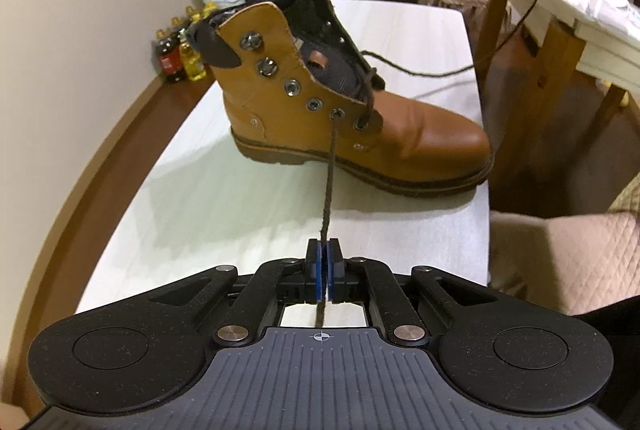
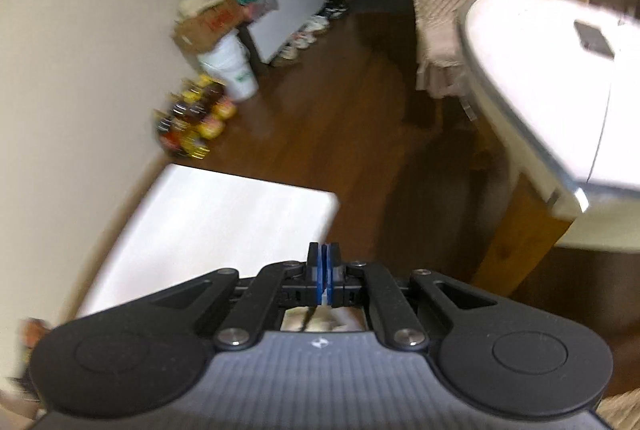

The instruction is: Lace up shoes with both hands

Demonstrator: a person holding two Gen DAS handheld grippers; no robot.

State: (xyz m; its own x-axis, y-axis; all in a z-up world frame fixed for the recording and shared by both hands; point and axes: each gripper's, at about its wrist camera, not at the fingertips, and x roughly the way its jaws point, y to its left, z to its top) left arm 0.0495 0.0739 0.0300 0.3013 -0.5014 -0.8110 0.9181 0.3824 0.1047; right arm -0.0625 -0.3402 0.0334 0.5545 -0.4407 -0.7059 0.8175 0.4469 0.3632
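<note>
- We see the table [image 1: 192,198], white, carrying the boot [image 1: 320,98] near its far right corner.
- The boot stands upright, toe pointing right, its upper eyelets unlaced.
- We hold the left gripper [image 1: 323,262] close in front of the boot, jaws clamped on the lace [image 1: 330,182], which runs taut to a lower eyelet.
- We hold the right gripper [image 2: 324,270] raised to the right over the floor, jaws closed; the lace's other end rises to it from the boot.
</note>
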